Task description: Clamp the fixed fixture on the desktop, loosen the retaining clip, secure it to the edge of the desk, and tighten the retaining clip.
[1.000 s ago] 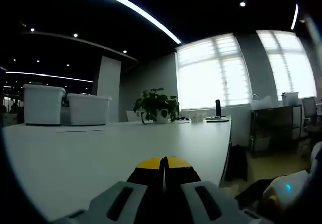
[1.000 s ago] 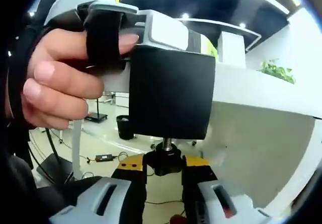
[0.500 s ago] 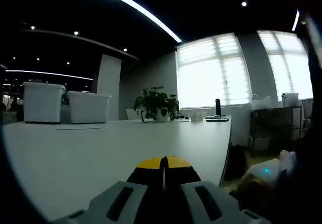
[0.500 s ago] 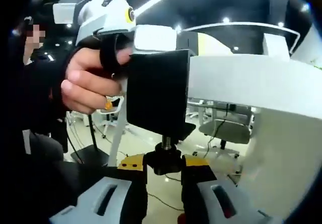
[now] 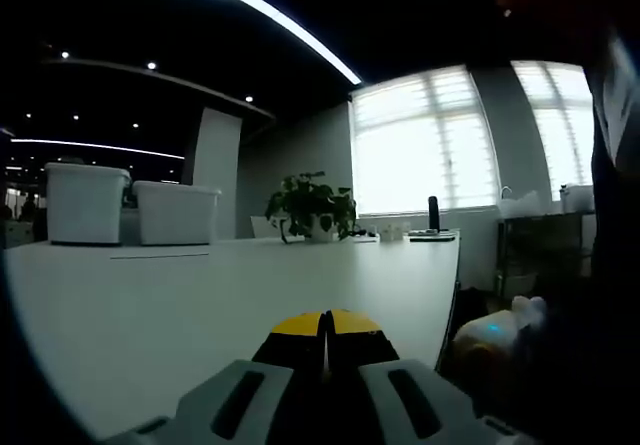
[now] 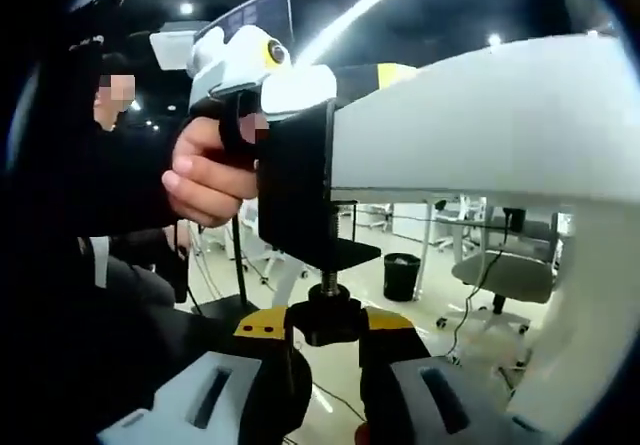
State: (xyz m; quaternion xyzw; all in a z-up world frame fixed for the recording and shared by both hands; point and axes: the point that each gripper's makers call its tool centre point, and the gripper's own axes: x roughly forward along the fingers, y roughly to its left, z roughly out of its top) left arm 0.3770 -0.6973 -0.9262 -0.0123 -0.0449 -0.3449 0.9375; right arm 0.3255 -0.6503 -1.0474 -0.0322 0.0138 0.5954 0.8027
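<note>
The black clamp fixture [image 6: 295, 200] sits over the edge of the white desk [image 6: 480, 125], its lower plate [image 6: 350, 255] under the slab. Below it hangs a screw with a black knob [image 6: 325, 320]. My right gripper [image 6: 326, 327] is shut on that knob, one jaw on each side. In the right gripper view a hand [image 6: 205, 170] holds my left gripper [image 6: 395, 73], which lies flat on the desktop above the clamp. In the left gripper view my left gripper [image 5: 322, 327] is shut, yellow tips touching, low over the desk [image 5: 200, 295]; whether it pinches the fixture is hidden.
Two white bins [image 5: 85, 205] and a potted plant [image 5: 310, 210] stand at the desk's far side. A shelf unit [image 5: 545, 245] is by the windows. A dark sleeve [image 5: 610, 215] fills the right of that view. Under the desk: a waste bin [image 6: 400, 275] and an office chair [image 6: 515, 270].
The right gripper view has swung round below the desk edge, the knob staying between its jaws. In the left gripper view a blue-lit casing slid left and a dark sleeve came in.
</note>
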